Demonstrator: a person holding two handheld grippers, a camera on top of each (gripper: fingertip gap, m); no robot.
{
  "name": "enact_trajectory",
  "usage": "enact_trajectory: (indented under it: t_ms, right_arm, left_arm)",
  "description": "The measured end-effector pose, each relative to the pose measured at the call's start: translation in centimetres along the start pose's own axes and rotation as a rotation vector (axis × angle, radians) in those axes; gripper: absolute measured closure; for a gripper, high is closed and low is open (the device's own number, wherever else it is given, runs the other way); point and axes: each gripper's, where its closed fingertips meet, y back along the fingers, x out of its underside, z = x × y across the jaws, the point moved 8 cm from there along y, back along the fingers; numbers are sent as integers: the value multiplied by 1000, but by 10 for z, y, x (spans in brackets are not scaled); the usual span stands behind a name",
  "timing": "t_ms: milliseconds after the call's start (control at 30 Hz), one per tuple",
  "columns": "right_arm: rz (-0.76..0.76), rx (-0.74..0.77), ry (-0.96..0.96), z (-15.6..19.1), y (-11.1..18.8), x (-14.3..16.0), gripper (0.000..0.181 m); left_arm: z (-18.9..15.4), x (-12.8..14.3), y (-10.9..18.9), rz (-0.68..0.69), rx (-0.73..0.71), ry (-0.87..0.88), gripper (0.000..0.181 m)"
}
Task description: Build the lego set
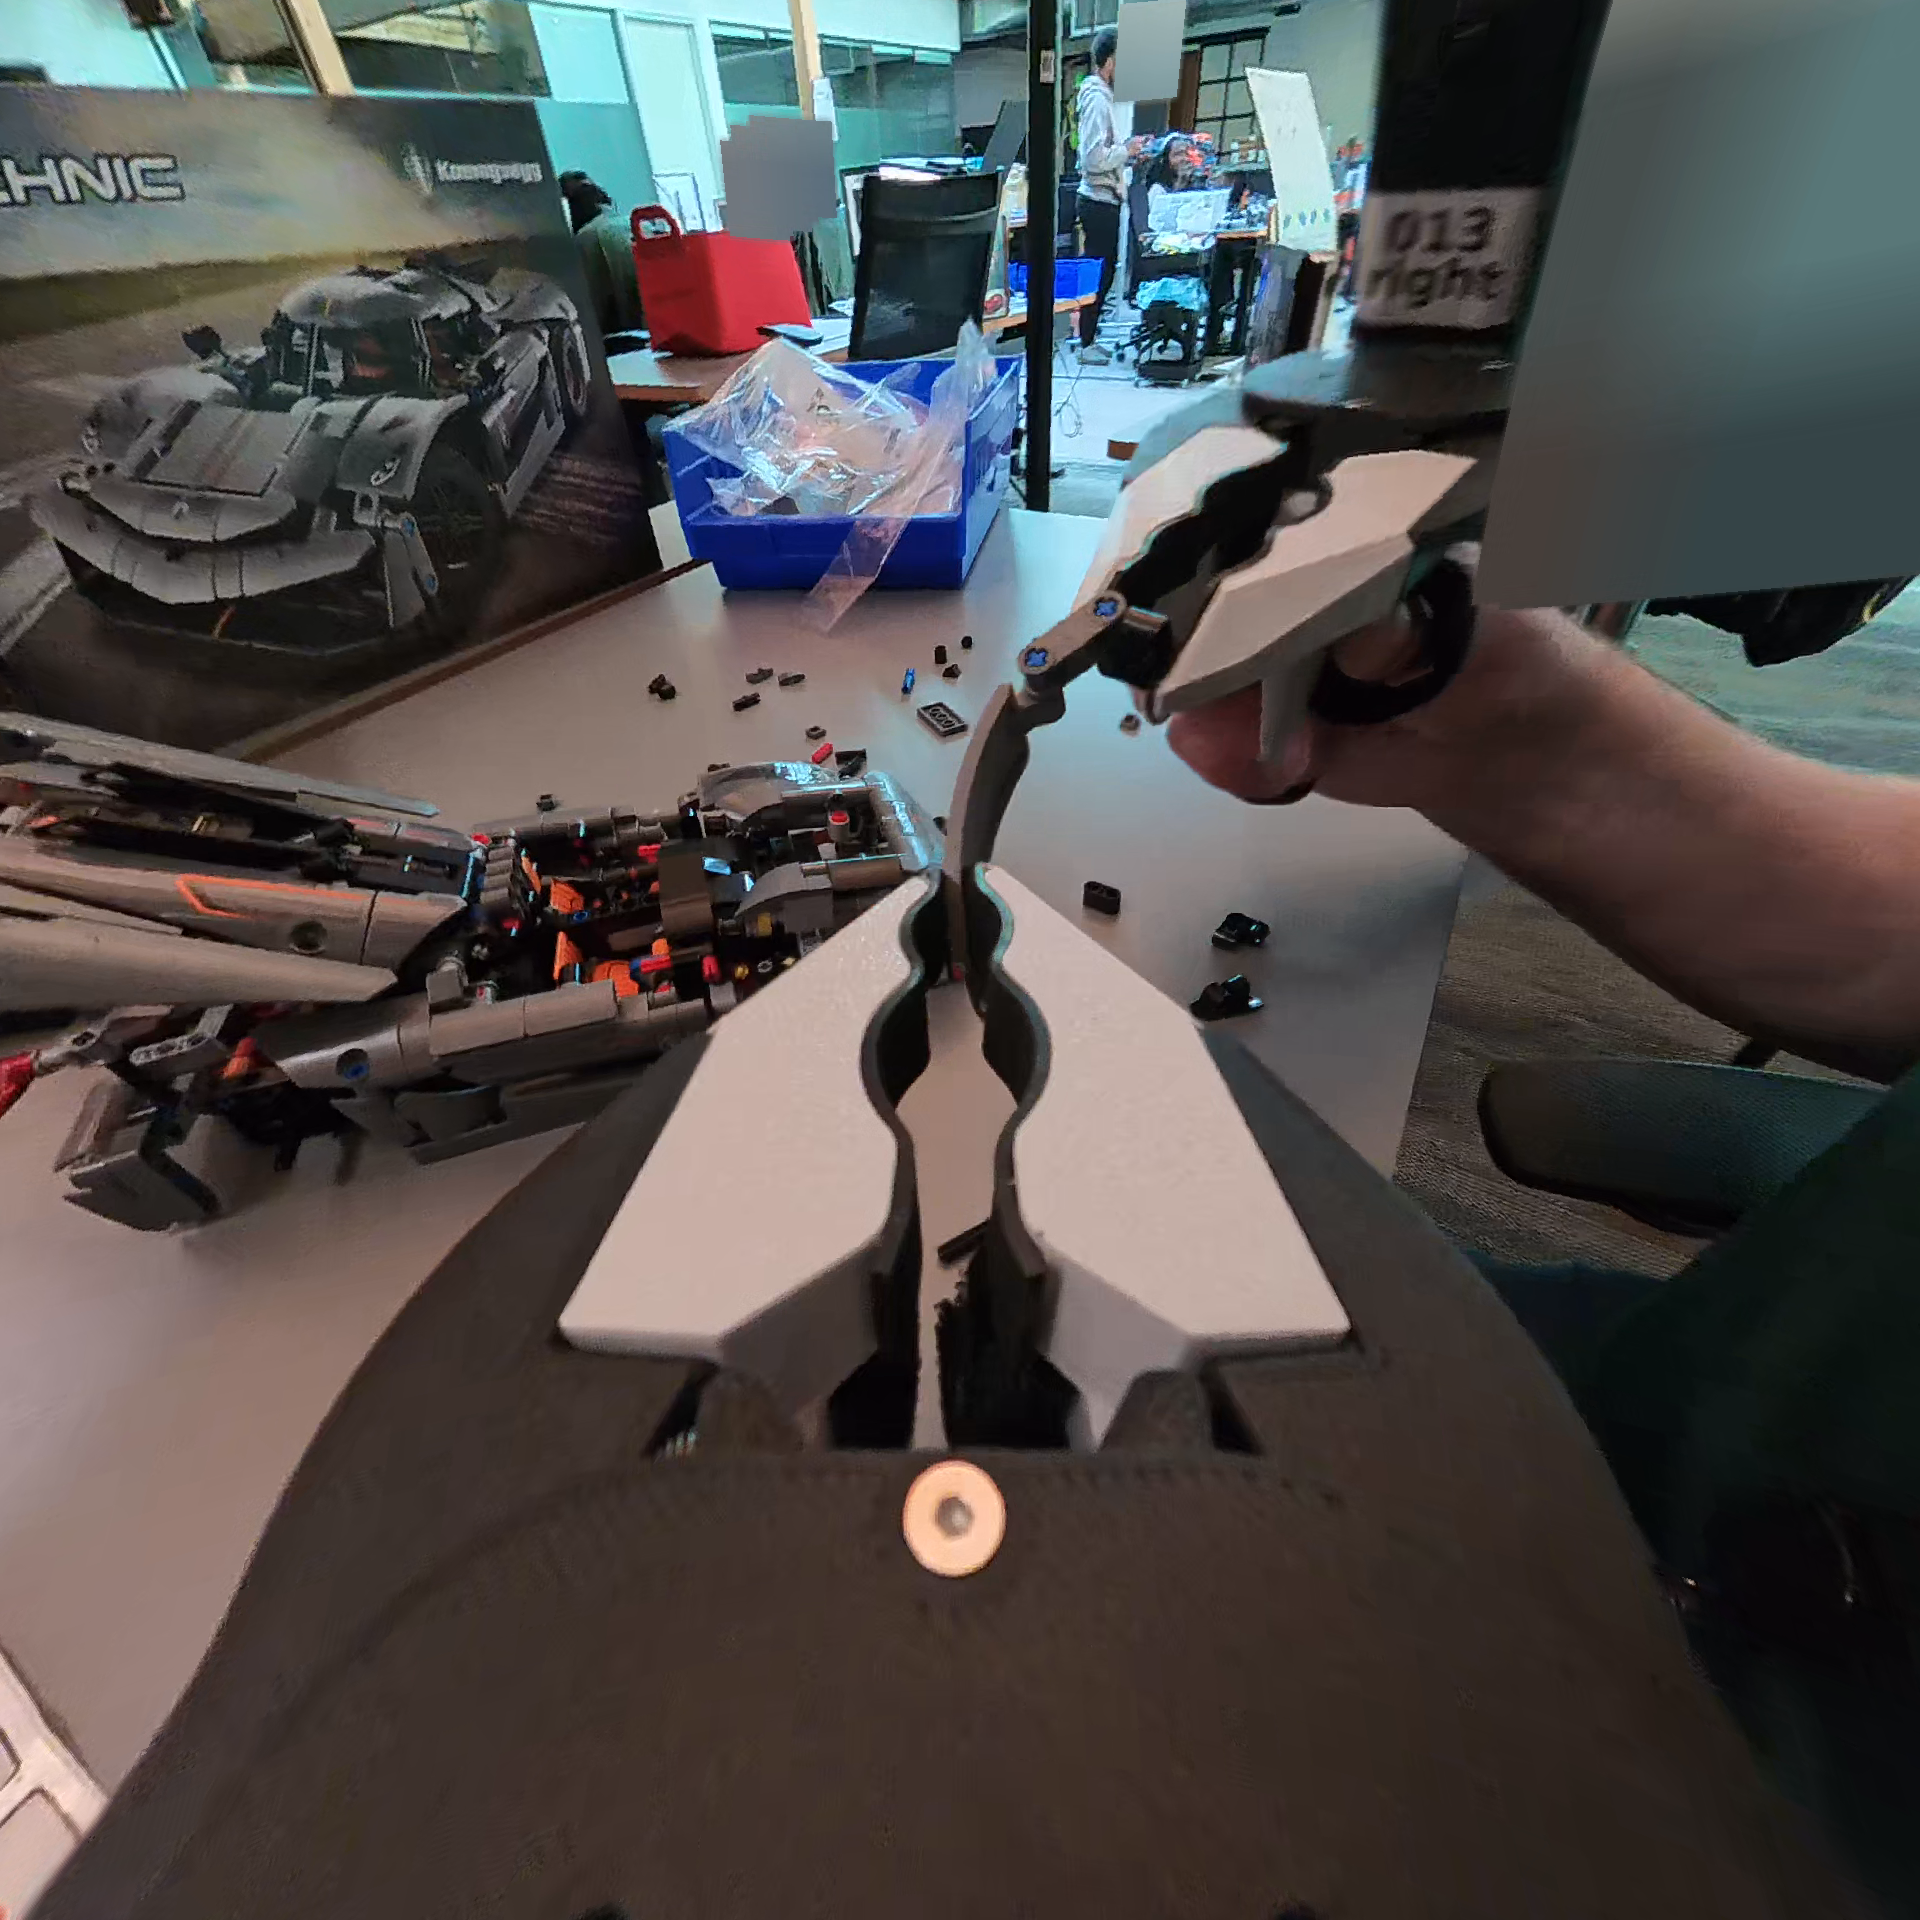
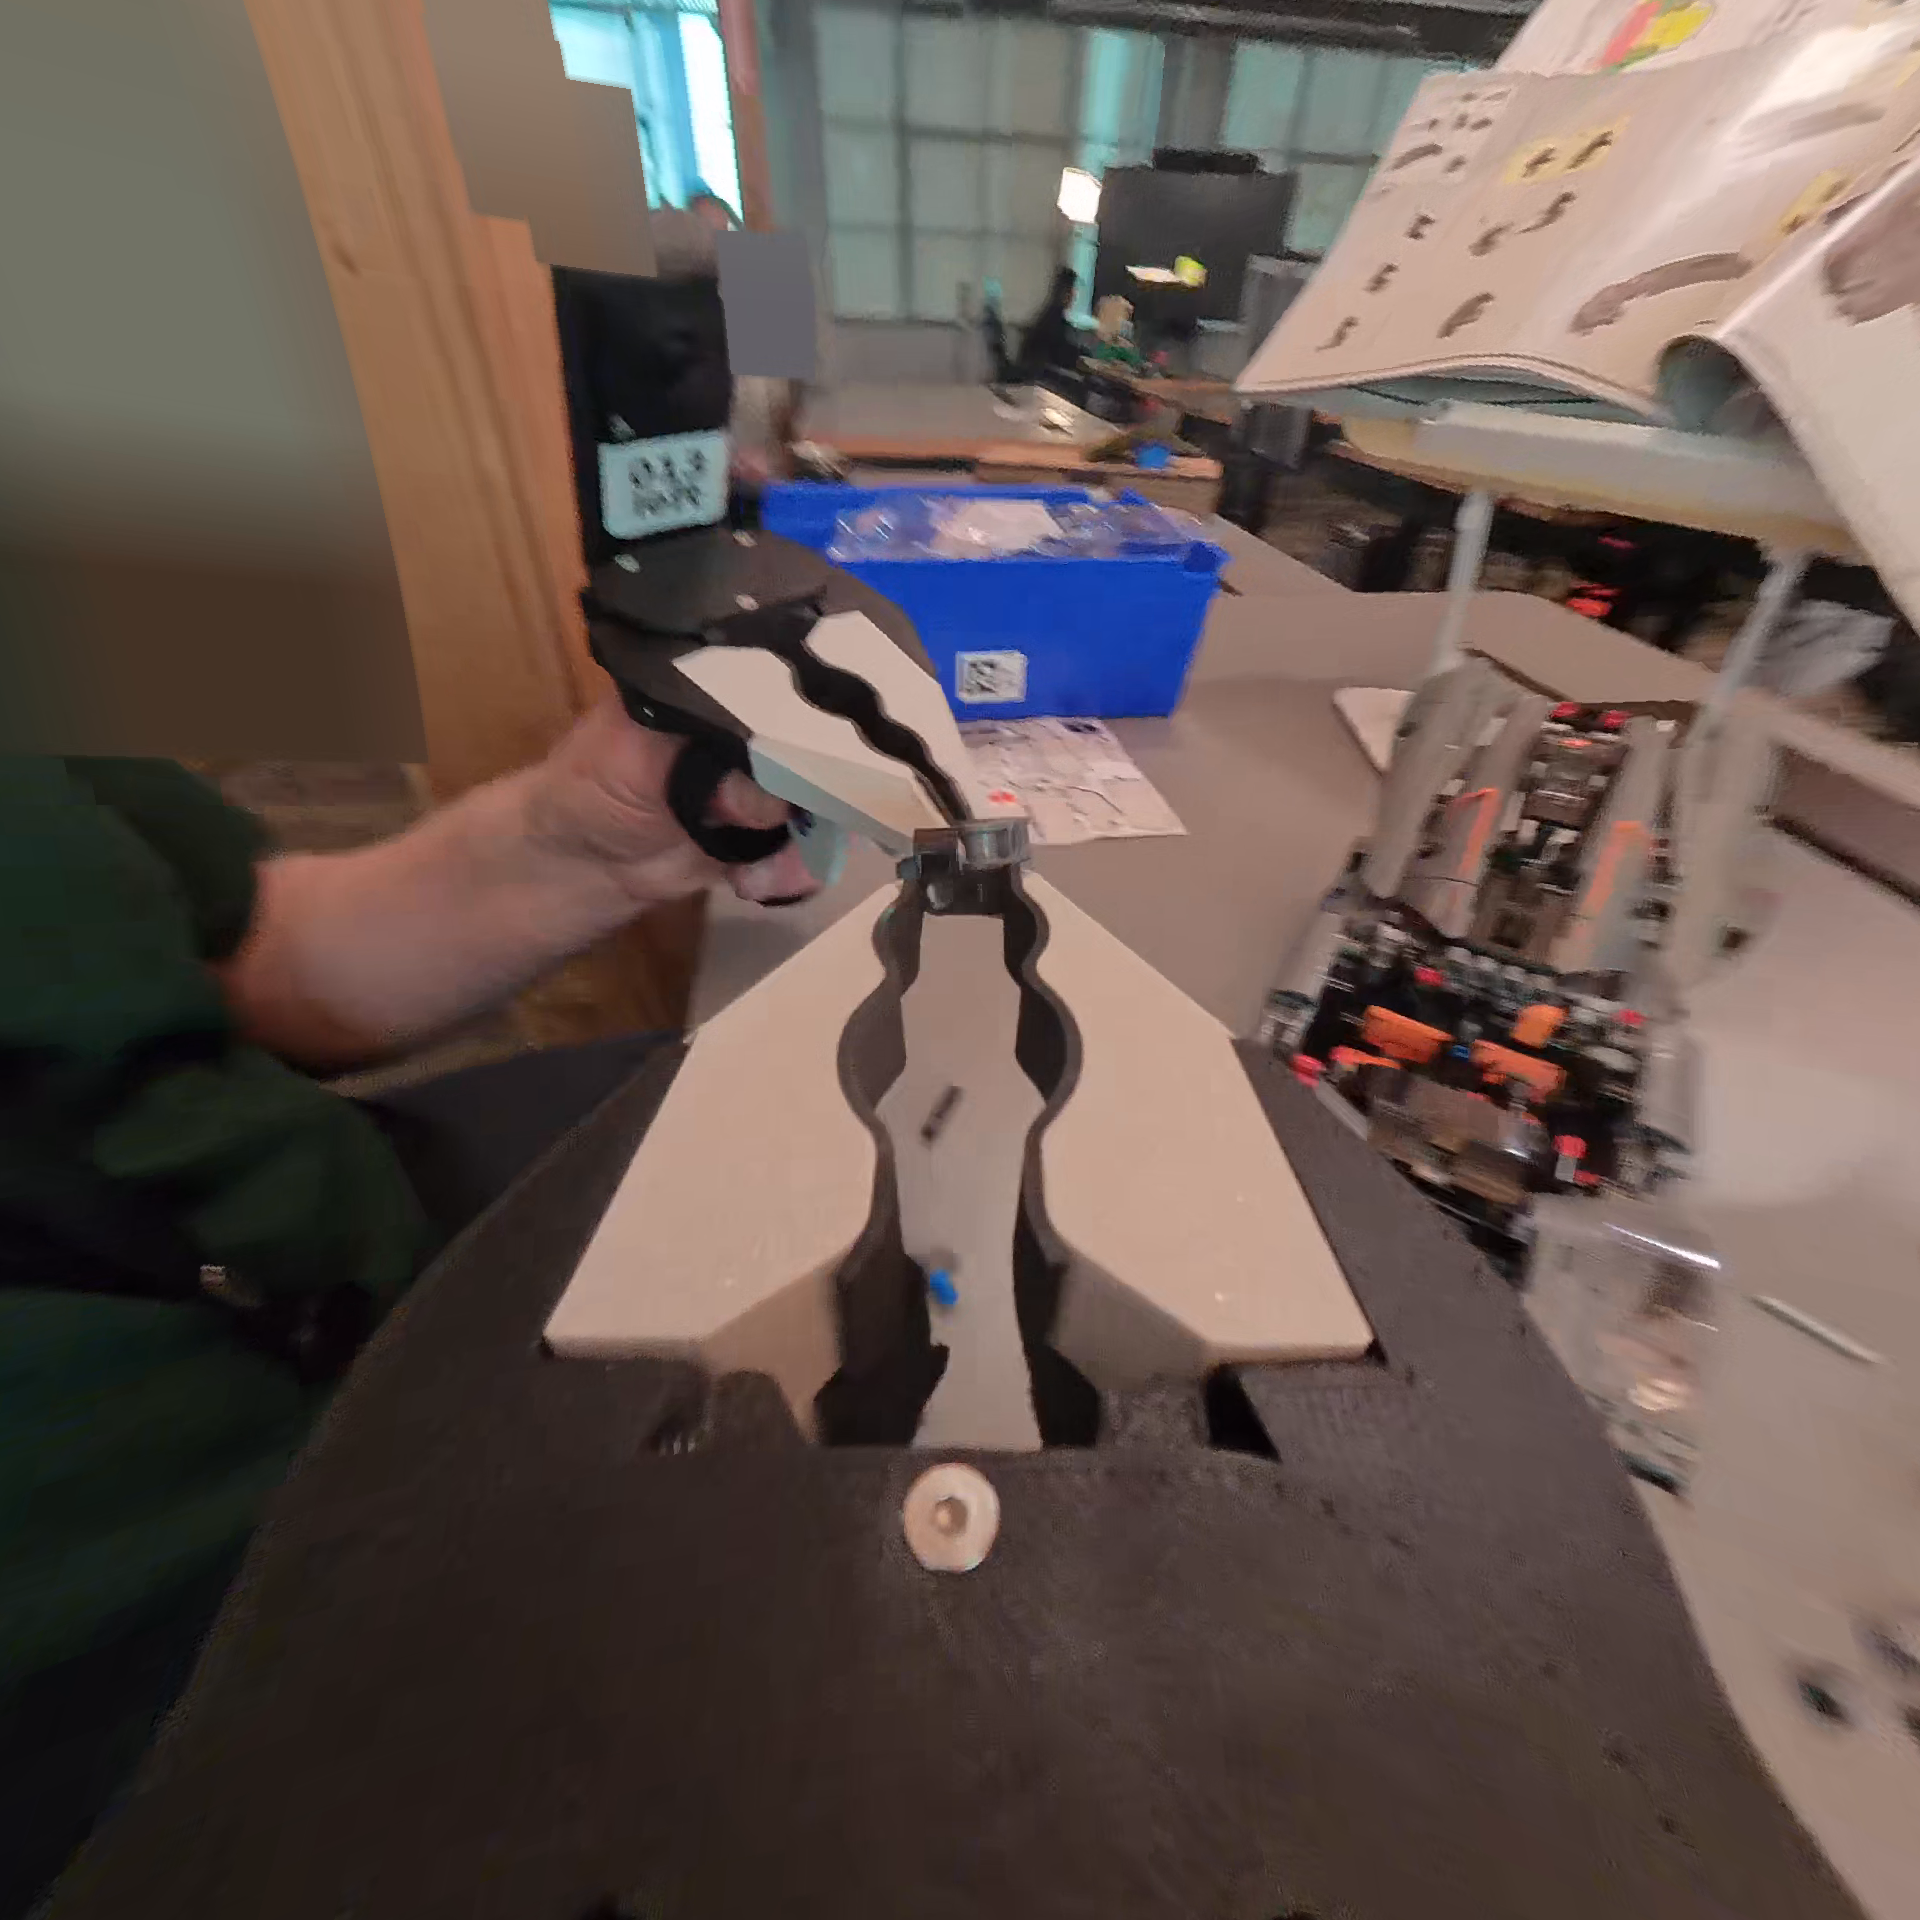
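Observation:
A half-built grey, black and orange lego car [image 1: 623, 935] lies on the table to the left; in the right wrist view the car [image 2: 1507, 987] is on the right. My left gripper [image 1: 961, 894] is shut on the lower end of a curved grey panel piece [image 1: 987, 769], held above the table beside the car. A dark beam with blue pins [image 1: 1070, 634] joins the panel's upper end, and my right gripper [image 1: 1132, 639] is shut on it. In the right wrist view my right gripper [image 2: 961, 894] grips the dark end of the piece [image 2: 982, 844], with the left gripper [image 2: 951, 821] meeting it from the left.
Small loose black pieces [image 1: 1236, 930] lie scattered on the grey table [image 1: 1299, 831]. A blue bin [image 1: 831, 540] with clear bags stands at the back. The set's box [image 1: 312, 395] leans at the back left. An instruction booklet [image 2: 1558, 208] rests on a stand. A person's forearm [image 1: 1610, 790] is at the right. There is about 5 centimeters between the tips of the two grippers.

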Motion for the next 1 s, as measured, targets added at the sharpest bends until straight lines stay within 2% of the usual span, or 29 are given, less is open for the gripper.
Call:
enact_trajectory:
  t_ms: [100, 167, 200, 267, 300, 500, 600, 1000]
  right_arm:
    - [-66, -150, -131, -6, 4, 2, 167]
    - [-102, -178, -169, -10, 5, 3, 166]
    - [-109, -165, -155, -11, 5, 3, 165]
    - [-78, -62, -84, -11, 6, 3, 150]
    - [-66, -11, -28, -9, 7, 1, 149]
    - [87, 254, 301, 12, 0, -4, 154]
    - [130, 367, 396, 13, -2, -4, 168]
    - [91, 288, 331, 10, -6, -7, 168]
  left_arm:
    - [-2, -4, -1, 2, 10, -15, 180]
    - [-3, -6, -1, 2, 0, -22, 181]
    - [-3, -6, -1, 2, -15, -25, 181]
    - [0, -7, -1, 16, -55, -31, 181]
    - [1, -7, -1, 23, -72, -32, 181]
    - [4, -7, -5, 38, -97, 6, 181]
    - [3, -7, -5, 41, -98, 4, 181]
    - [3, -9, 5, 35, -112, -62, 181]
